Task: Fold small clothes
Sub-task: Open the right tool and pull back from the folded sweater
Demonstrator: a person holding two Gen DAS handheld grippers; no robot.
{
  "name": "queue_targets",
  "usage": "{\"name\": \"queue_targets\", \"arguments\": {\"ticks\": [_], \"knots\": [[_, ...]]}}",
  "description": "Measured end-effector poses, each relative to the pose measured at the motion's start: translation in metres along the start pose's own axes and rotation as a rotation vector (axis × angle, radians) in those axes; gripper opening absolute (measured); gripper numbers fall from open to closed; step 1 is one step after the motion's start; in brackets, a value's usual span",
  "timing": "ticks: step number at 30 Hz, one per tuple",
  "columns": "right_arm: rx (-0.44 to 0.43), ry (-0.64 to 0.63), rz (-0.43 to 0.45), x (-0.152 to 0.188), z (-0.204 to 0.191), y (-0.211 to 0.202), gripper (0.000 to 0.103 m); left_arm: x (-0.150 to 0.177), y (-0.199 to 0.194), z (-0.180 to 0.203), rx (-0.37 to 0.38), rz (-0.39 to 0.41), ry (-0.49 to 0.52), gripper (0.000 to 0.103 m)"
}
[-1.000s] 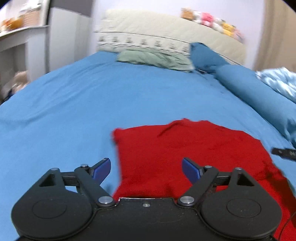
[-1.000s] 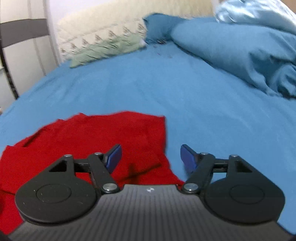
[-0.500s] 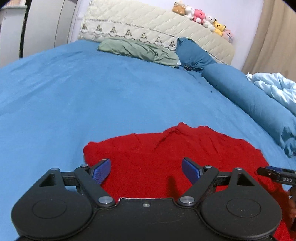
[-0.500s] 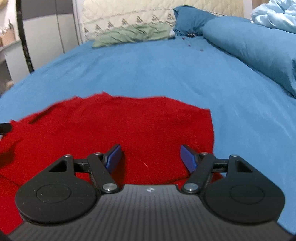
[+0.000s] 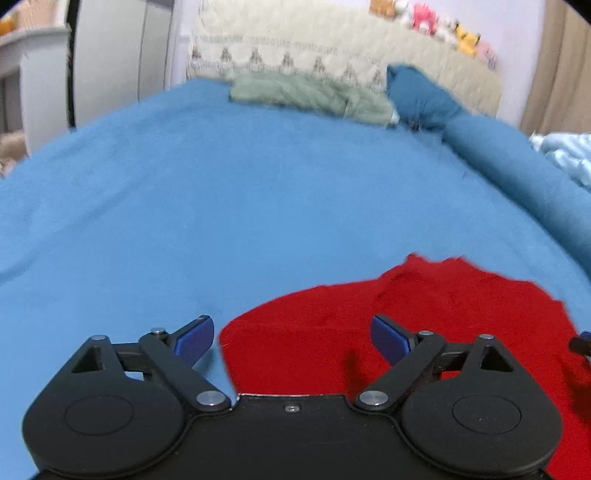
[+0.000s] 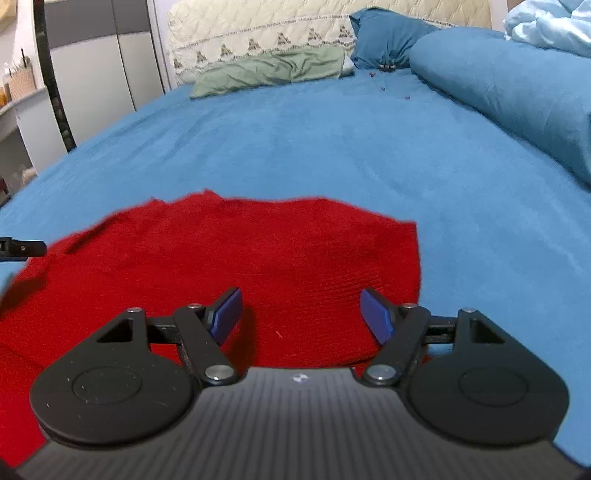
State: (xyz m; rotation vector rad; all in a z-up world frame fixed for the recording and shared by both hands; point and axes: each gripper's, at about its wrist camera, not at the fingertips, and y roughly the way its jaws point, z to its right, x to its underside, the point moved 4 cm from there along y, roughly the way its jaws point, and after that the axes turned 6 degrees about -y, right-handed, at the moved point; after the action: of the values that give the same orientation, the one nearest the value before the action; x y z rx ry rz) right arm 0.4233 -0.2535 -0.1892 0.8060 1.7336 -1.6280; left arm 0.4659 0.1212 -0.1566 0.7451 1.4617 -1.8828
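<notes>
A red knit garment (image 5: 424, 325) lies flat on the blue bed sheet (image 5: 221, 206). My left gripper (image 5: 291, 338) is open and empty, low over the garment's left edge, with the edge between its blue fingertips. In the right wrist view the same garment (image 6: 229, 258) fills the lower left. My right gripper (image 6: 301, 315) is open and empty above the garment's right part, near its right edge. The left gripper's tip (image 6: 22, 248) shows at the far left of the right wrist view.
A green pillow (image 6: 269, 70) and a dark blue pillow (image 6: 384, 37) lie at the quilted cream headboard (image 6: 280, 26). A rolled blue duvet (image 6: 509, 92) runs along the right side. Plush toys (image 5: 439, 26) sit on the headboard. A white cabinet (image 5: 110, 62) stands left.
Both grippers stayed open. The left view has swung so the garment's left edge now sits between its fingers. The right gripper has drawn a little closer over the garment's right part.
</notes>
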Motion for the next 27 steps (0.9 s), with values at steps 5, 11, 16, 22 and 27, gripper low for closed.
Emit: {"name": "queue_targets", "arguments": {"ticks": [5, 11, 16, 22, 27], "knots": [[-0.023, -0.015, 0.091, -0.01, 0.01, -0.084, 0.089, 0.019, -0.112, 0.008, -0.036, -0.001, -0.005, 0.098], [-0.049, -0.006, 0.059, 0.002, 0.031, -0.199, 0.091, 0.074, -0.211, 0.022, -0.122, -0.064, 0.003, 0.102], [-0.058, -0.053, -0.052, 0.035, 0.037, -0.266, 0.091, 0.129, -0.258, 0.027, -0.117, -0.151, -0.121, 0.102], [-0.083, -0.094, -0.171, 0.103, 0.029, -0.303, 0.09, 0.193, -0.288, 0.029, -0.142, -0.243, -0.131, 0.101], [-0.078, -0.077, -0.246, 0.16, 0.018, -0.309, 0.088, 0.23, -0.298, 0.035, -0.131, -0.277, -0.121, 0.099]]}}
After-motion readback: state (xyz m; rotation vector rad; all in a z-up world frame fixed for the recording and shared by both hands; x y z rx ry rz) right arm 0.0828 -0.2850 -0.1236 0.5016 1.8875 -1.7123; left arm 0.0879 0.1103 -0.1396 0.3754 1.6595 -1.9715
